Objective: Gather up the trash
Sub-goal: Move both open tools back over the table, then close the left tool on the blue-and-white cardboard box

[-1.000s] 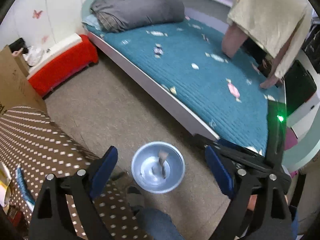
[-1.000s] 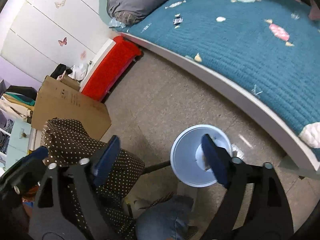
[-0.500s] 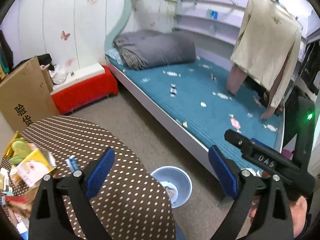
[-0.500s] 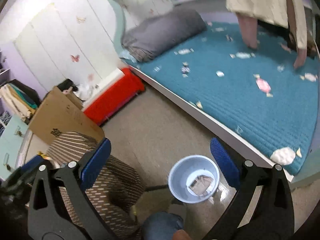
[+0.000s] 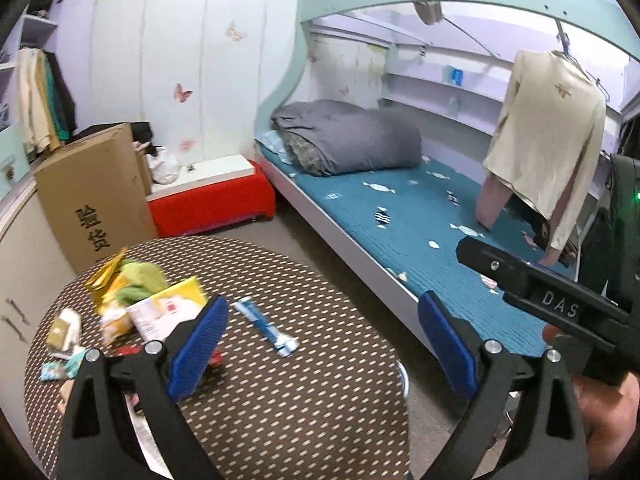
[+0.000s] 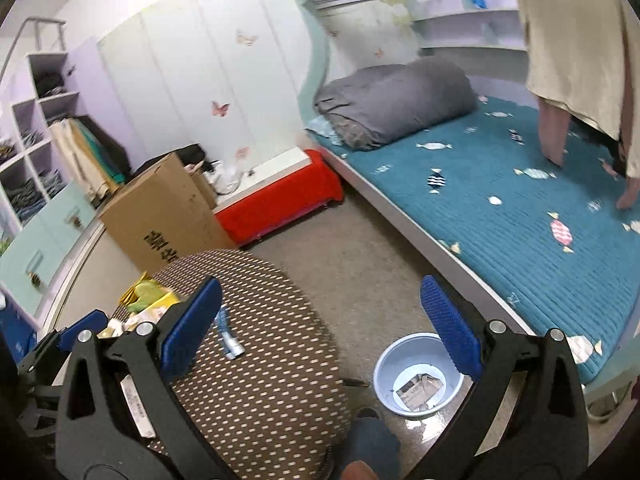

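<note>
A round table (image 5: 280,408) with a brown dotted cloth carries the trash. At its left lie yellow and green wrappers (image 5: 134,280), a white and yellow packet (image 5: 168,312) and small scraps (image 5: 60,332). A blue and white tube (image 5: 264,326) lies near the middle. My left gripper (image 5: 324,344) hangs open above the table with nothing between its fingers. My right gripper (image 6: 320,320) is open and empty too, above the table's right edge and the floor. The pale blue bin (image 6: 416,376) stands on the floor by the table, with paper pieces in it.
A bed (image 5: 400,216) with a teal cover and a grey duvet (image 5: 352,140) runs along the right. A red bench (image 5: 216,204) and a cardboard box (image 5: 92,192) stand behind the table. A cream shirt (image 5: 548,140) hangs over the bed. A person's knee (image 6: 372,448) shows below.
Both grippers rose and tilted up from over the bin. The bin slid to the bottom of both views, and the table with its trash came into sight. Both grippers stayed open.
</note>
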{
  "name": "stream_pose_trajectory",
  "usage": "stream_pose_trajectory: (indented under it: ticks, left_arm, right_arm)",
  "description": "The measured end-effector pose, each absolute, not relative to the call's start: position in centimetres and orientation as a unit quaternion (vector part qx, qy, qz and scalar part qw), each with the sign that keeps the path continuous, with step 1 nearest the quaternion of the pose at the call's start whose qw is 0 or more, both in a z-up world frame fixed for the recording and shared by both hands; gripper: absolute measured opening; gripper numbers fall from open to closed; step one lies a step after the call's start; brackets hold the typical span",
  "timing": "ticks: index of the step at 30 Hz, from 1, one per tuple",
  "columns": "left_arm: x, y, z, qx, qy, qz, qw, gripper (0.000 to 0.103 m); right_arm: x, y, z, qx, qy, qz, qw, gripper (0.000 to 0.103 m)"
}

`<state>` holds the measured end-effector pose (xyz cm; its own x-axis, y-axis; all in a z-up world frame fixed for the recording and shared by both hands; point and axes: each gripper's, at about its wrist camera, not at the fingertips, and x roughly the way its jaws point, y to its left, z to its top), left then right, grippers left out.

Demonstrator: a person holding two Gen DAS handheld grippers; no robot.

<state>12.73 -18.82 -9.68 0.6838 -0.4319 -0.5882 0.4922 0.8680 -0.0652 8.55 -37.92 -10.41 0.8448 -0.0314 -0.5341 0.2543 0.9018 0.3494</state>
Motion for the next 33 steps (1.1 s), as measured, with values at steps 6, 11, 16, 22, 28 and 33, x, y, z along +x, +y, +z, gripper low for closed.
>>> stream_pose_trajectory:
  ticks: [6, 11, 16, 22, 28, 33]
  left_arm:
    - [11.8, -14.2, -9.8, 0.038, 0.304, -0.214, 0.927, 0.094]
    - [11.7, -10.4, -10.7, 0.022, 0.317, -0.176, 0.932, 0.094]
    - [11.7, -7.5, -12.1, 0.009, 0.330, -0.137, 0.934, 0.094]
    - [11.8, -3.7, -15.2, -0.006, 0.359, -0.081, 0.930, 0.094]
    - [12.5, -2.6, -18.8, 0.003, 0.400, -0.057, 0.915, 0.094]
    - [13.3, -3.2, -21.2, 0.021, 0.424, -0.041, 0.905, 0.093]
  right_arm:
    - [9.4, -34.2, -9.9, 0.184, 0.275, -0.037, 0.943, 0.097]
    - [10.3, -31.1, -9.9, 0.163, 0.284, -0.003, 0.945, 0.097]
    - [10.9, -28.5, -10.4, 0.139, 0.295, 0.028, 0.945, 0.097]
    - [11.7, -25.8, -12.0, 0.111, 0.314, 0.066, 0.940, 0.097]
    - [12.6, -24.7, -13.5, 0.108, 0.334, 0.083, 0.933, 0.097]
    - [13.2, -23.9, -14.5, 0.096, 0.344, 0.094, 0.929, 0.097]
